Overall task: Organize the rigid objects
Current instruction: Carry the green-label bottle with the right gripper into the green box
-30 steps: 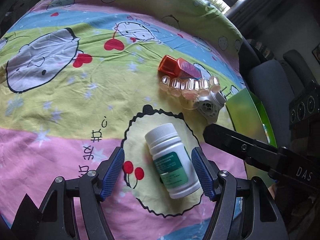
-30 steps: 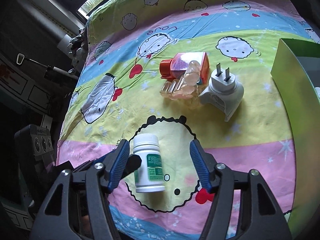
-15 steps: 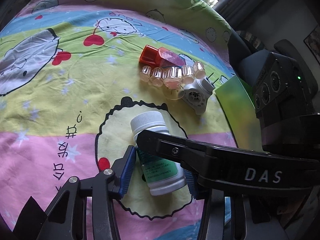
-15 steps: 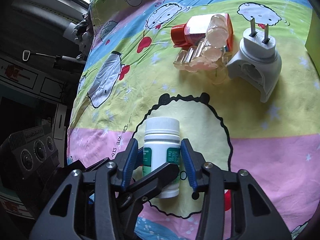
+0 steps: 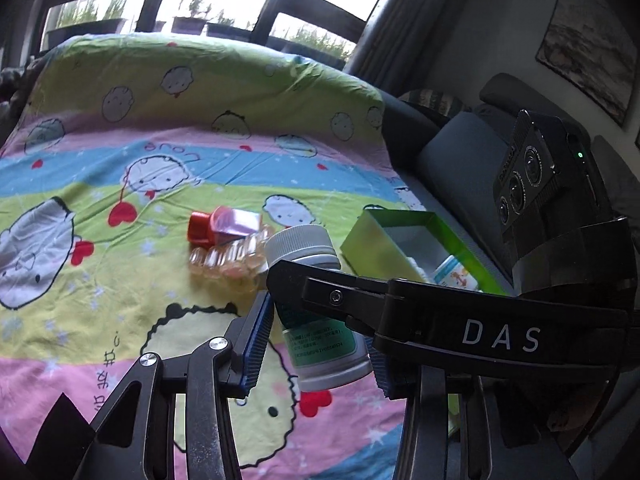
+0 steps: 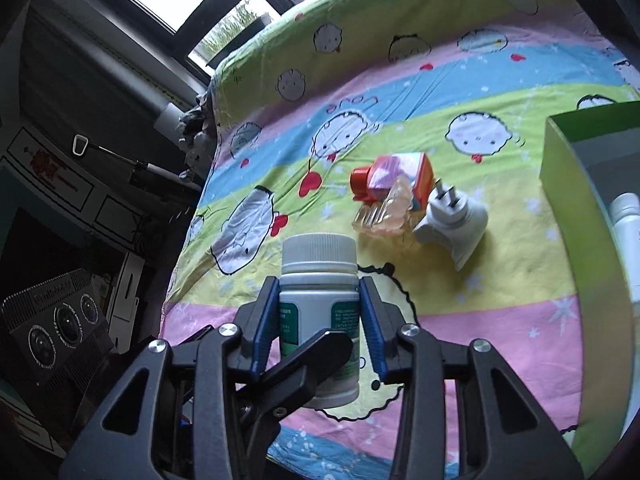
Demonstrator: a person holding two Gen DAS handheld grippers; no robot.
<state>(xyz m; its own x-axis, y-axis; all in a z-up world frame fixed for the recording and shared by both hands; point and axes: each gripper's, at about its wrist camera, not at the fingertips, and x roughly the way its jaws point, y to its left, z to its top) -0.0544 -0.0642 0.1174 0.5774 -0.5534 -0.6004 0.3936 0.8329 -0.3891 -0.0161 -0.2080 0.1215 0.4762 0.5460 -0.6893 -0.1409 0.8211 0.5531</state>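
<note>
Two grippers clamp one white pill bottle [image 6: 318, 312] above the bed.
Left gripper [image 5: 316, 340] and right gripper [image 6: 319, 320] squeeze its stiff, probably light, slick labelled body.

White bottle [image 6: 628, 232] in the green box [image 6: 568, 184], both cut by the right edge.

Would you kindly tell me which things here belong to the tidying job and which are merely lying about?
Part of the job:
- white pill bottle, gripped by the left gripper and the right gripper
- green box
- orange-capped bottle
- clear vial strip
- white plug adapter

Just lying about:
- cartoon bedsheet
- framed picture
</note>
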